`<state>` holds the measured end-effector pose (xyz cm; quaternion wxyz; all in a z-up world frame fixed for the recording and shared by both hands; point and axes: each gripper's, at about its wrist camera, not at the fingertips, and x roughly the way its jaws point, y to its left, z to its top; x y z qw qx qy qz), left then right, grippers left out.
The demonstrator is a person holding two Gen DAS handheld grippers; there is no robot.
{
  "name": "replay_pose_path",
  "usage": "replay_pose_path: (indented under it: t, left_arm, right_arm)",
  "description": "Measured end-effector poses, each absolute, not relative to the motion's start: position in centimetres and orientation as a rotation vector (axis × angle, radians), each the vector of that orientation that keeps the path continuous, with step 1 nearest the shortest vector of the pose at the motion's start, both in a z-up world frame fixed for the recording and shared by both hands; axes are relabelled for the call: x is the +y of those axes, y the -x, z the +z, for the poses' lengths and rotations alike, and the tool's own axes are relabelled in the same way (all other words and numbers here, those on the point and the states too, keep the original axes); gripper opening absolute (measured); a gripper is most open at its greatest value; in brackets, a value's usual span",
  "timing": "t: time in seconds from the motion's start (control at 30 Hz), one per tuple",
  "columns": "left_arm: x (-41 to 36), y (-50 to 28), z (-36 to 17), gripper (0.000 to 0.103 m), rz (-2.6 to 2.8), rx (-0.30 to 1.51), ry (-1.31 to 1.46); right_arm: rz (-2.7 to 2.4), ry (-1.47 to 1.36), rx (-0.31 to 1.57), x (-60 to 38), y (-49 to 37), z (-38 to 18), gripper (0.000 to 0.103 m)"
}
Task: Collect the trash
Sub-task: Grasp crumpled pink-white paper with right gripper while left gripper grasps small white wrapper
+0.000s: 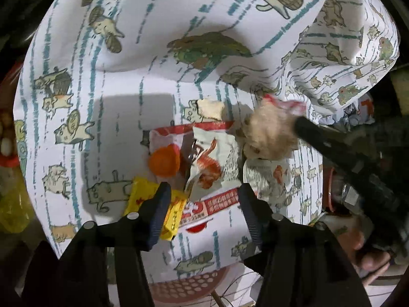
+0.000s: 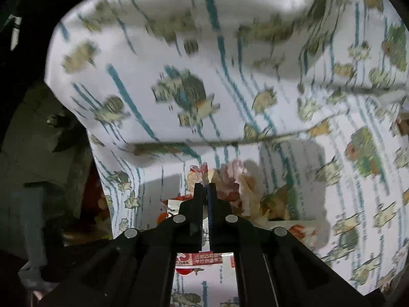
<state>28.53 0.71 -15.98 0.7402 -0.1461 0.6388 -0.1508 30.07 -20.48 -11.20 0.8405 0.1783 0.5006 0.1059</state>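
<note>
A white cloth bag [image 1: 122,81] printed with cartoon cats and teal stripes lies spread out, and trash is piled on it. My left gripper [image 1: 204,192] hangs open over the pile, its fingers on either side of a white and red snack wrapper [image 1: 212,163]. A yellow packet [image 1: 143,197] lies against the left finger, and an orange round piece [image 1: 163,162] sits beside the wrapper. My right gripper [image 1: 300,126] comes in from the right, shut on a crumpled beige paper wad [image 1: 271,138]. In the right wrist view the right gripper [image 2: 205,186] is closed, pinching the wad [image 2: 237,181].
The bag's far side [image 2: 179,64] stands up behind the trash like a wall. A red perforated basket [image 1: 184,286] lies under the near edge. A hand [image 1: 368,258] holds the right tool at lower right. Dark clutter and a yellow plastic bag [image 1: 10,204] lie to the left.
</note>
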Motion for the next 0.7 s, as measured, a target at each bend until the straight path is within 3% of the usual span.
replay_pose_path:
  t: [0.1, 0.17, 0.2, 0.23, 0.27, 0.33, 0.7]
  left_arm:
    - [-0.1, -29.1, -16.5, 0.057, -0.317, 1.400, 0.305]
    - [-0.5, -29.2, -17.1, 0.052, -0.306, 1.398, 0.302]
    - [-0.8, -29.2, -17.5, 0.035, -0.302, 1.405, 0.286]
    - [-1.3, -29.3, -17.9, 0.010, -0.298, 1.420, 0.263]
    - [-1.6, -29.3, -18.1, 0.007, -0.289, 1.426, 0.248]
    - [-1.6, -29.1, -17.8, 0.001, -0.274, 1.397, 0.251]
    - [-2.3, -24.9, -9.3, 0.000, -0.354, 1.174, 0.227]
  right_arm:
    - [0.226, -0.327, 1.017, -21.3, -29.5, -10.0, 0.004]
    - [0.226, -0.258, 1.002, -21.7, -29.1, -9.8, 0.004]
    - [0.211, -0.235, 0.999, -22.0, -28.9, -9.7, 0.004]
    - [0.204, -0.222, 0.998, -22.3, -28.8, -9.6, 0.004]
    - [0.205, -0.222, 1.000, -22.8, -28.7, -9.7, 0.004]
    - [0.202, -0.225, 0.991, -23.7, -28.3, -9.1, 0.004]
    - [0.234, -0.155, 0.865, -23.5, -24.3, -5.1, 0.004]
